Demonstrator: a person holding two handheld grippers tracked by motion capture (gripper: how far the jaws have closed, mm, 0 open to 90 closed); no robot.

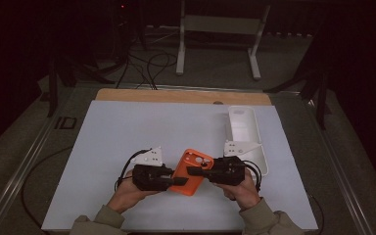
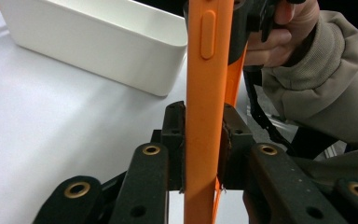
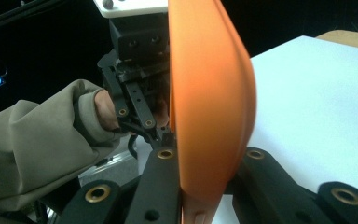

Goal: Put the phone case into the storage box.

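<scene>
I had the orange phone case (image 1: 190, 171) pinched by both my left gripper (image 1: 180, 181) and right gripper (image 1: 194, 171), above the table; white bin (image 1: 247, 134) waited empty, drop-off not yet done.

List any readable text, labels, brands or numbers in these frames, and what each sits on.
None readable.
Orange phone case: plain, no print or logo in the high view or either gripper view.
White bin: blank walls.
Left gripper and right gripper, both clamped on the case: black parts and white plates bear holes and screws, no legible marks.
White table mat: unmarked.
</scene>
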